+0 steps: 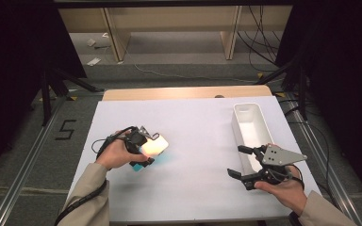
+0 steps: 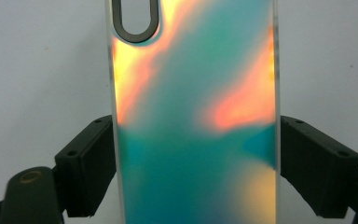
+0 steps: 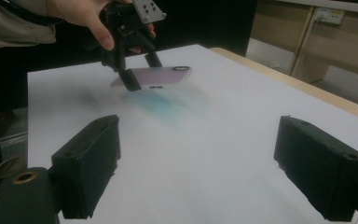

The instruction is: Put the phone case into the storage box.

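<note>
An iridescent phone case [image 2: 196, 121], teal and orange with an oval camera cut-out at its top, is held just above the white table [image 1: 193, 136]. My left gripper [image 1: 143, 148] is shut on the phone case [image 1: 153, 146], one jaw pressed on each long side. In the right gripper view the phone case [image 3: 161, 74] hovers flat over the table under the left gripper [image 3: 140, 70], throwing a teal glow below it. My right gripper [image 1: 239, 162] stands open and empty at the table's right front, beside the white bin.
A long white bin [image 1: 250, 129] lies along the table's right side, nothing visible inside. A wooden strip [image 1: 184, 92] runs along the table's far edge. Cables and black stand legs [image 1: 52, 80] are on the floor beyond.
</note>
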A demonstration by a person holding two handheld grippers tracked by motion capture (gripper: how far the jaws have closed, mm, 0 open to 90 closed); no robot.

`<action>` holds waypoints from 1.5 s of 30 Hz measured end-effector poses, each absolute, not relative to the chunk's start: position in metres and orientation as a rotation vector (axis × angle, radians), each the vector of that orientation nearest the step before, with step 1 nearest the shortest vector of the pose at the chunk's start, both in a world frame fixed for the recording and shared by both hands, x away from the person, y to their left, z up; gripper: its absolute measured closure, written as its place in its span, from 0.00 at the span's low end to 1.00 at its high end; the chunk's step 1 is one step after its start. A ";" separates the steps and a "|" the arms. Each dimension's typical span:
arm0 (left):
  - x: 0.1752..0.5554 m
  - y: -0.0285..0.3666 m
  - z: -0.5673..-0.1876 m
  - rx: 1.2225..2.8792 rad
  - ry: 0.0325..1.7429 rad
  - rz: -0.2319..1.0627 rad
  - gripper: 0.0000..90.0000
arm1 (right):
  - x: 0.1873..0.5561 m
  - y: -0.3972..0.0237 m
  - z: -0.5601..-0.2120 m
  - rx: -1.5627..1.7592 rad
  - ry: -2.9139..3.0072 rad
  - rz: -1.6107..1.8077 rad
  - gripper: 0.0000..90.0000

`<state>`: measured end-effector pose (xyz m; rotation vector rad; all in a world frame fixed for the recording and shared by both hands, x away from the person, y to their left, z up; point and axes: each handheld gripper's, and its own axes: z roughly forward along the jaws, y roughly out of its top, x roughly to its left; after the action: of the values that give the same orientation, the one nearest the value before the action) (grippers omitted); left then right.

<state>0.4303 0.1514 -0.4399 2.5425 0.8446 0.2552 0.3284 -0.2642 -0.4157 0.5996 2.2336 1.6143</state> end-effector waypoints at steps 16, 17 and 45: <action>0.420 0.154 -0.431 2.395 0.806 0.361 0.18 | 0.329 -0.264 -0.416 0.614 2.224 1.616 0.12; 0.419 0.154 -0.431 2.381 0.813 0.364 0.18 | 0.329 -0.264 -0.416 0.612 2.222 1.616 0.12; 0.400 0.149 -0.425 2.216 0.777 0.457 0.18 | 0.329 -0.264 -0.416 0.636 2.210 1.609 0.13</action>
<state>0.4002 0.1493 -0.4245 2.2158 0.7770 0.4572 0.3293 -0.2637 -0.4157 0.6358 2.2102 1.6086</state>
